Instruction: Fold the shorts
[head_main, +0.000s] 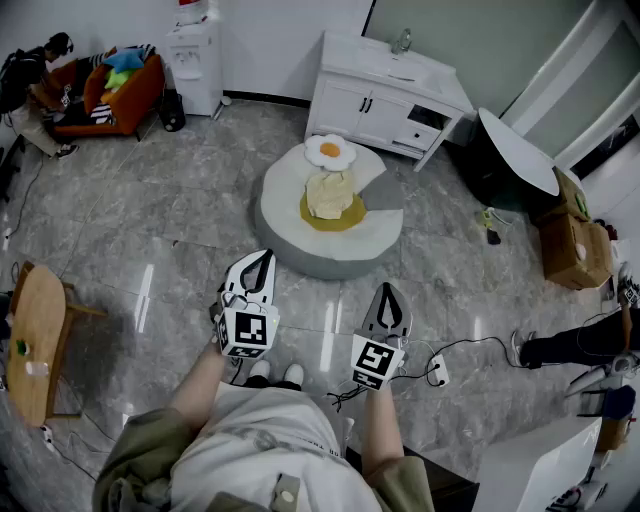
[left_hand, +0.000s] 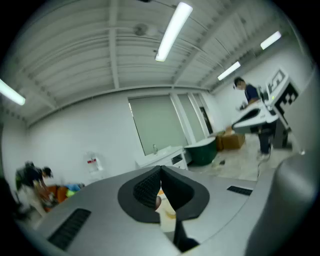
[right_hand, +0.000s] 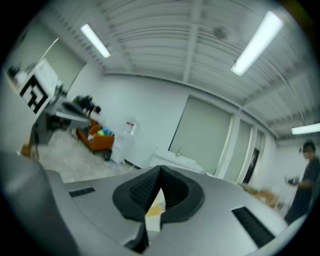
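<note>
Left gripper (head_main: 264, 258) and right gripper (head_main: 388, 292): both jaws together, nothing between them, side by side above the floor (head_main: 150, 240). Shorts (head_main: 329, 194) sit bunched on the round grey cushion (head_main: 290, 235) just beyond them. A fried-egg pillow (head_main: 330, 152) lies at its far edge.

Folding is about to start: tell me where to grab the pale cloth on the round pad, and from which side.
Likely its near lower edge, coming from the person's side and above. The pale cloth sits bunched in a heap on the round pad, with the egg cushion behind it, so the front looks free.
</note>
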